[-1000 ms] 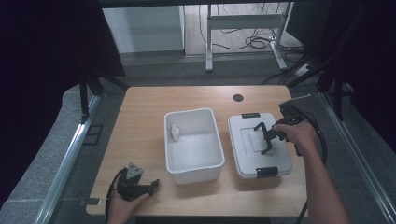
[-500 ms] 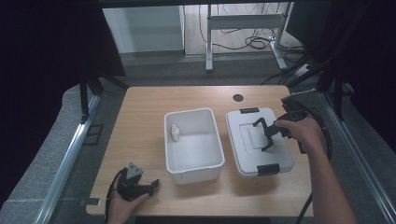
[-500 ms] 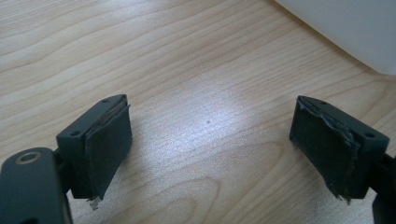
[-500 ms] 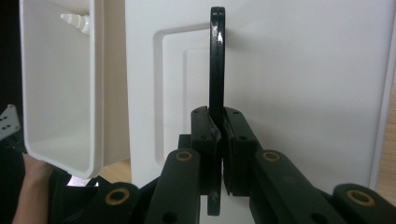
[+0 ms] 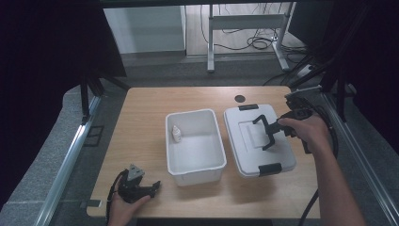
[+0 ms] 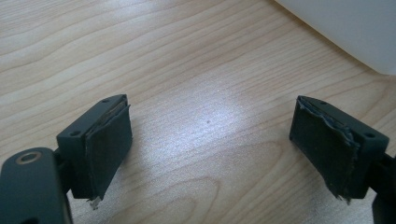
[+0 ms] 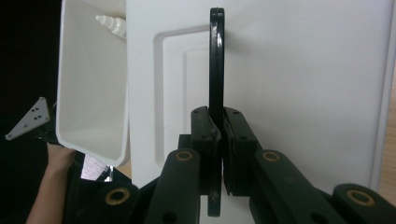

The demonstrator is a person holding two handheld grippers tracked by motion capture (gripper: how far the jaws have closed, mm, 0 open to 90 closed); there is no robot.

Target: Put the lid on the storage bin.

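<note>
Right gripper view: right gripper [image 7: 216, 140] jaws clamped the stiff black handle [image 7: 215, 60] of the light lid [image 7: 299, 70]; left gripper [image 6: 210, 149] jaws stood apart.

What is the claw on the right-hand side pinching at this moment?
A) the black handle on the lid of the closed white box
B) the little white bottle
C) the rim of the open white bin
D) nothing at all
A: the right claw is shut on the raised black handle of the lid, while the small bottle stands untouched inside the open bin.
</note>
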